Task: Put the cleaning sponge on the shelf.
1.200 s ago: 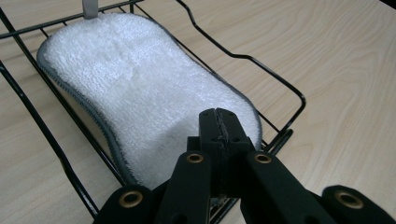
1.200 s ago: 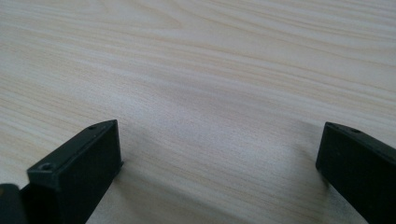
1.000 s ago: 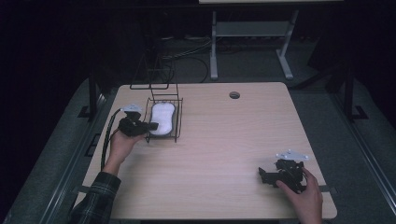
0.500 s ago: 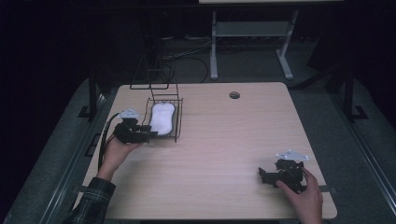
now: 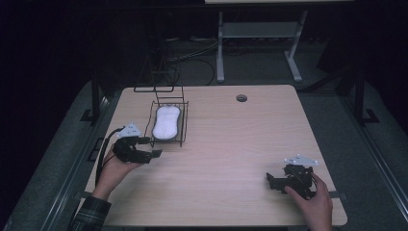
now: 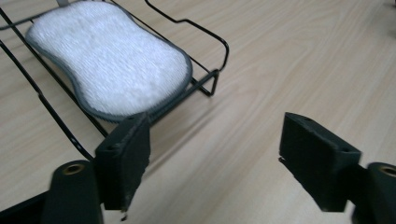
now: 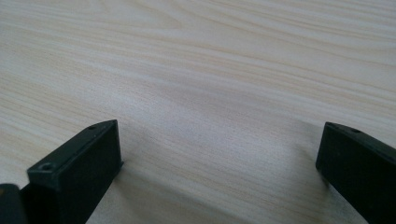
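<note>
A white sponge pad [image 5: 166, 121] with a grey rim lies in a black wire basket [image 5: 183, 126] on the left part of the wooden table. The pad [image 6: 109, 70] and the basket's wire corner [image 6: 212, 79] also show in the left gripper view. My left gripper [image 5: 151, 147] hovers just in front of the basket's near end, open and empty, its jaws [image 6: 215, 163] spread wide over bare wood. My right gripper [image 5: 270, 181] rests near the table's front right, open, with nothing but wood between its jaws [image 7: 219, 158].
A round cable hole [image 5: 241, 98] sits at the table's far middle. An empty black wire frame [image 5: 159, 79] stands behind the basket at the far edge. A metal stand [image 5: 260, 33] rises on the dark floor beyond the table.
My left gripper has drawn back toward the front edge, from beside the basket's left side to in front of its near end. The right gripper stays put.
</note>
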The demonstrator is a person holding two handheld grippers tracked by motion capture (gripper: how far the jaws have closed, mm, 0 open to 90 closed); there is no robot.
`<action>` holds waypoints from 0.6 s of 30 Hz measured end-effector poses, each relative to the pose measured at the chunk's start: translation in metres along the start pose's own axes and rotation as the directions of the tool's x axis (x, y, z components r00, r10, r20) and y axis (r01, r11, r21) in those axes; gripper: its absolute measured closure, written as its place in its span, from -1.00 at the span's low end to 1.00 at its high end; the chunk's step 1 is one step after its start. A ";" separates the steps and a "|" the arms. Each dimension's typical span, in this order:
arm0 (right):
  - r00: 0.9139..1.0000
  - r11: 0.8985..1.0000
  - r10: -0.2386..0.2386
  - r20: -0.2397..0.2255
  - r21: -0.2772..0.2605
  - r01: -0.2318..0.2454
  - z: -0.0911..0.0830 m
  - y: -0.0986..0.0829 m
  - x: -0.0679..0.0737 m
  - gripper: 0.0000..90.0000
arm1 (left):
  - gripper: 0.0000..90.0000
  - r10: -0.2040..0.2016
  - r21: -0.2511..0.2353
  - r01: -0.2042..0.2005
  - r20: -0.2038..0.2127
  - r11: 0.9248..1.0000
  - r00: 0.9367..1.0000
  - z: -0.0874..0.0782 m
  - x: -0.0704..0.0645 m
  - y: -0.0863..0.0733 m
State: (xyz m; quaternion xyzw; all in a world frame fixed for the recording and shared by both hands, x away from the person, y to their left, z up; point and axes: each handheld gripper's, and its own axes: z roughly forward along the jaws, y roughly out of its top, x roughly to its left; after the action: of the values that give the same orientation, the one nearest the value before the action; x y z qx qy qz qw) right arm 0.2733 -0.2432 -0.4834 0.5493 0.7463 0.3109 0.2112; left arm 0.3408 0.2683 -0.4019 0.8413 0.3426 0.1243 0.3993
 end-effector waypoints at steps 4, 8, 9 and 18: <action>1.000 1.000 0.000 0.000 0.000 0.000 0.000 0.000 0.000 -1.00 | -0.60 0.010 0.023 -0.010 0.002 1.000 1.000 -0.001 -0.007 -0.008; 1.000 1.000 0.000 0.000 0.000 0.000 0.000 0.000 0.000 -1.00 | -0.67 0.016 0.041 -0.016 -0.006 0.999 1.000 0.000 -0.013 -0.016; 1.000 1.000 0.000 0.000 0.000 0.000 0.000 0.000 0.000 -1.00 | -0.67 0.016 0.041 -0.016 -0.006 0.999 1.000 0.000 -0.013 -0.016; 1.000 1.000 -0.002 -0.002 0.000 0.002 0.000 0.000 0.000 -1.00 | -0.71 0.062 0.084 -0.060 -0.016 0.995 0.998 0.003 -0.025 -0.035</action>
State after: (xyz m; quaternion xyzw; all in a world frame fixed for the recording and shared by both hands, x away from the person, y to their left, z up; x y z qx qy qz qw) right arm 0.2729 -0.2431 -0.4834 0.5482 0.7471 0.3112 0.2109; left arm 0.3071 0.2650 -0.4283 0.8661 0.3252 0.1298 0.3567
